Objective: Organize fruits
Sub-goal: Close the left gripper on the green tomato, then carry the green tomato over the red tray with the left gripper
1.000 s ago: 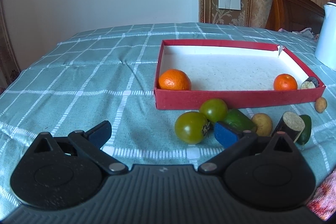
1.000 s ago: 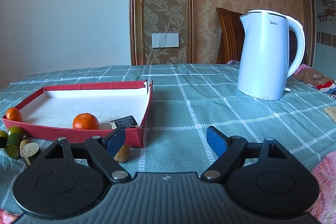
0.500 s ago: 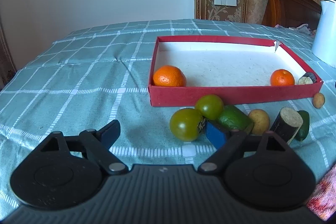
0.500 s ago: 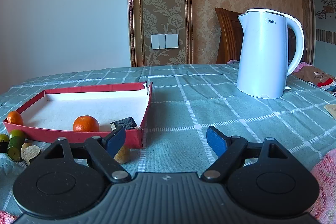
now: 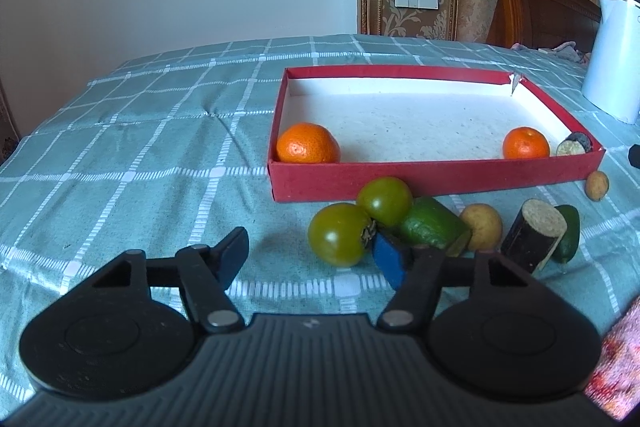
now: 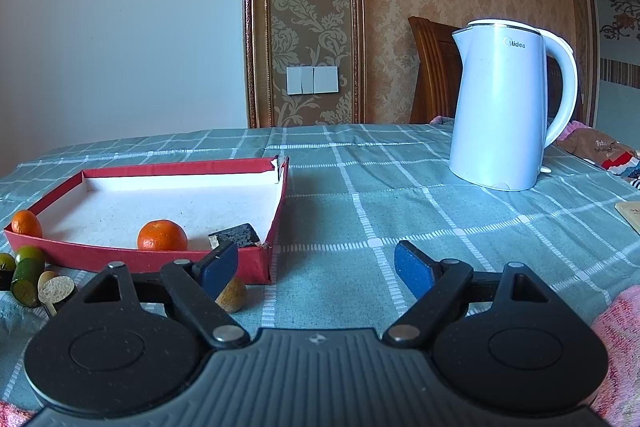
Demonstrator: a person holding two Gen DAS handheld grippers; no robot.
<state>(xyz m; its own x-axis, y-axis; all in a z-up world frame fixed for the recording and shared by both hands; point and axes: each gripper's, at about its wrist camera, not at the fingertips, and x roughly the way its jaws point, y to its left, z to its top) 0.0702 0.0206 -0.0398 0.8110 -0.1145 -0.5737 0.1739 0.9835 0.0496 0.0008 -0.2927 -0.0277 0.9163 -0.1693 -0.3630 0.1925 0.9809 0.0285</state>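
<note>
The left gripper (image 5: 310, 253) has jaws that have just been closing, half open now with nothing between them. The near green tomato (image 5: 340, 234) sits on the counter (image 5: 120, 163) at one o'clock of the gap, touching the blue right pad. The right gripper (image 6: 316, 267) gapes empty, farther off. Red tray (image 5: 420, 179): twelve o'clock.
</note>
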